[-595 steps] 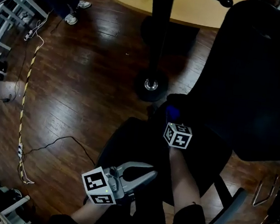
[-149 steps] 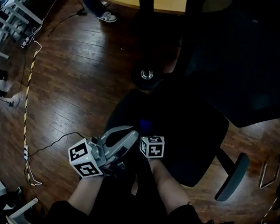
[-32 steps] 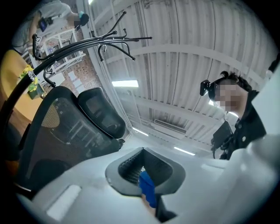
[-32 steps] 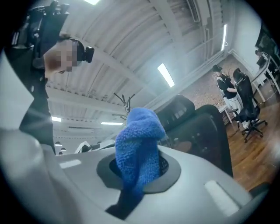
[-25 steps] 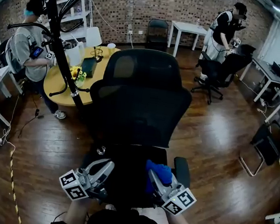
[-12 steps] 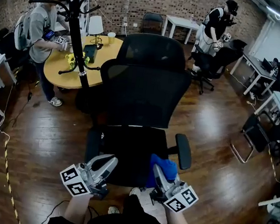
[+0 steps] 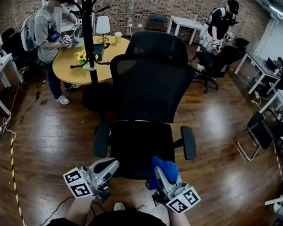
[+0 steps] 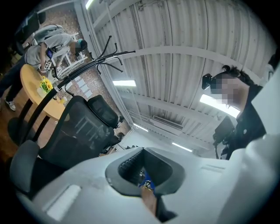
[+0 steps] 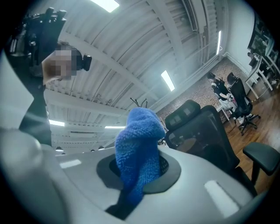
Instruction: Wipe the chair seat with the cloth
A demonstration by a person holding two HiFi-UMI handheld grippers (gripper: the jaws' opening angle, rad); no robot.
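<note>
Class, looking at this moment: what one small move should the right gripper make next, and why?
Probably tip the right gripper forward and down to lay the blue cloth on the chair seat. The cloth is clamped in its jaws, yet it is held at the seat's front edge, apparently above the surface.

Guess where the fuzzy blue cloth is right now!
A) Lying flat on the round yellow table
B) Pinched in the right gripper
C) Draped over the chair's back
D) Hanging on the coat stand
B: the right gripper view shows the blue cloth bunched up and clamped between the jaws of the right gripper, near the front edge of the chair seat.
</note>
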